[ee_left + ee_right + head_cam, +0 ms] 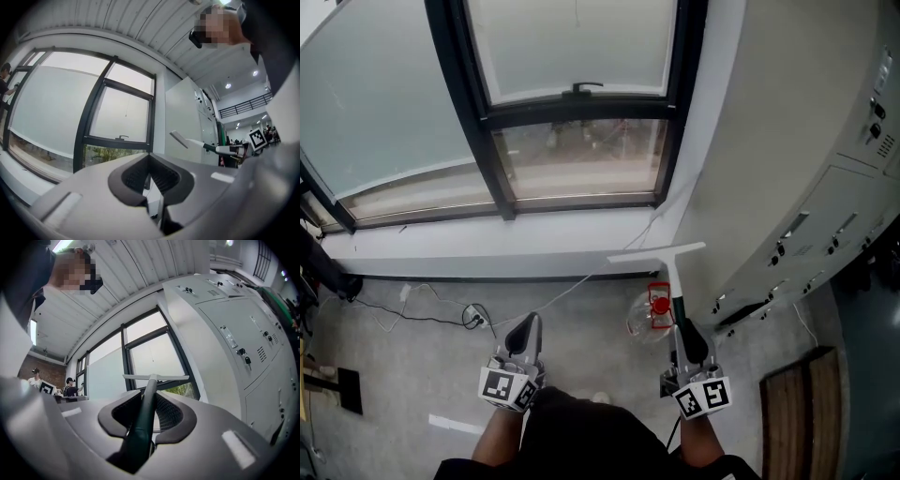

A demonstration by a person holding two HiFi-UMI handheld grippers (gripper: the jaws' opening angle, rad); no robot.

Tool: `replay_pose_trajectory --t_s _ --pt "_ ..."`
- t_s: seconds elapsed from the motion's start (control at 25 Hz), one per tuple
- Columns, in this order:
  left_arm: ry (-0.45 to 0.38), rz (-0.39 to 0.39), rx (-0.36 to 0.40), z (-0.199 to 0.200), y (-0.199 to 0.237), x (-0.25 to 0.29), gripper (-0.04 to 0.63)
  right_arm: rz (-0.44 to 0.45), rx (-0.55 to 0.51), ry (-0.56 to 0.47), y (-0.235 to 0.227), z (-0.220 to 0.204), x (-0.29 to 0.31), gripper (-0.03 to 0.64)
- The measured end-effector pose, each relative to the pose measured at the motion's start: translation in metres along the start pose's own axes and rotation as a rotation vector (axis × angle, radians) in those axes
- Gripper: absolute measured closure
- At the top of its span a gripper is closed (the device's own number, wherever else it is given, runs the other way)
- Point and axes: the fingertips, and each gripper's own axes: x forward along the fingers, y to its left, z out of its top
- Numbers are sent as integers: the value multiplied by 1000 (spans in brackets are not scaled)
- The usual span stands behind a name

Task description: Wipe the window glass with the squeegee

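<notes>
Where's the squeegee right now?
Head view, right side: the squeegee is clamped by its handle in the right hand-held gripper. Its blade points toward the lower right corner of the window, beside the lockers.

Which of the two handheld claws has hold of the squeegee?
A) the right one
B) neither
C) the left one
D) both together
A: the right gripper has its jaws clamped on the dark green handle of the squeegee; the left gripper is shut on nothing.
</notes>
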Motion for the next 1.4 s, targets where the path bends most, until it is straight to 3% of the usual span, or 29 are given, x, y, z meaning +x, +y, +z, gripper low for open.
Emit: replay_pose_trajectory --t_s 0.32,0.52,0.72,0.88,1.12,1.4 --pt "-2 -95 -47 -8 12 63 597 -74 14 5 -24 -13 31 520" --pt "-38 -129 -41 -12 50 116 597 -110 -66 -22 -33 -1 80 520" --pt "-67 -181 -75 1 88 173 597 -157 -79 -70 -40 20 145 520" --pt "-71 -207 -53 8 118 212 597 -158 -98 -75 -37 19 198 520" --pt "-63 -227 -95 9 161 254 597 -98 -89 -31 -25 -2 286 520" --pt "-16 -166 -137 -11 197 275 597 -60 -82 72 -30 -28 340 519"
